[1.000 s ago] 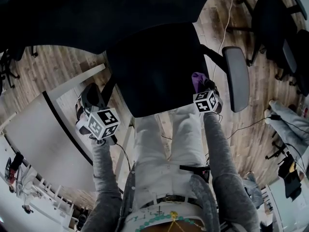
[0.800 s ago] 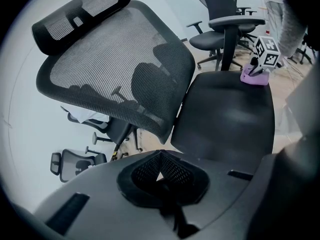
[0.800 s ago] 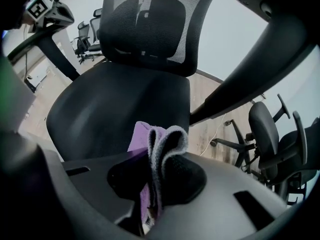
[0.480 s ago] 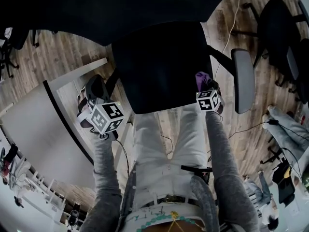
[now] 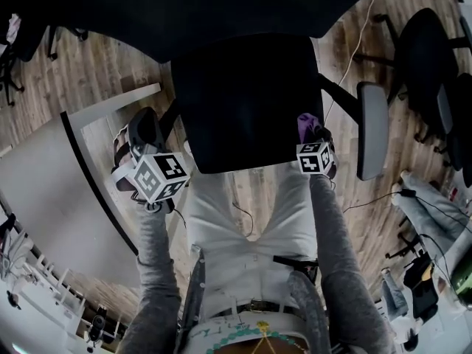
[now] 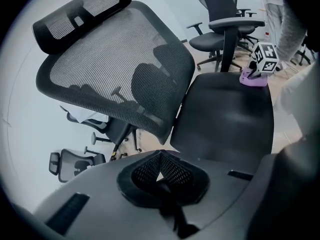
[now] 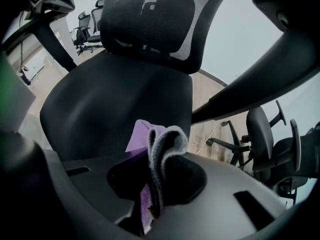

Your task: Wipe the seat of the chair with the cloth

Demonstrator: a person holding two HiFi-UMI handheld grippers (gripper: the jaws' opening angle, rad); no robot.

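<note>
Even indoor light, strong fisheye warping, dark vignetted corners, blurred foreground

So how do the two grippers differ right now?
The right gripper is shut on a purple cloth; the left gripper is shut on nothing. The right gripper has the cloth on a front corner of the chair seat, while the left gripper is off the seat, beside its opposite edge. Both carry a cube with square markers.
</note>
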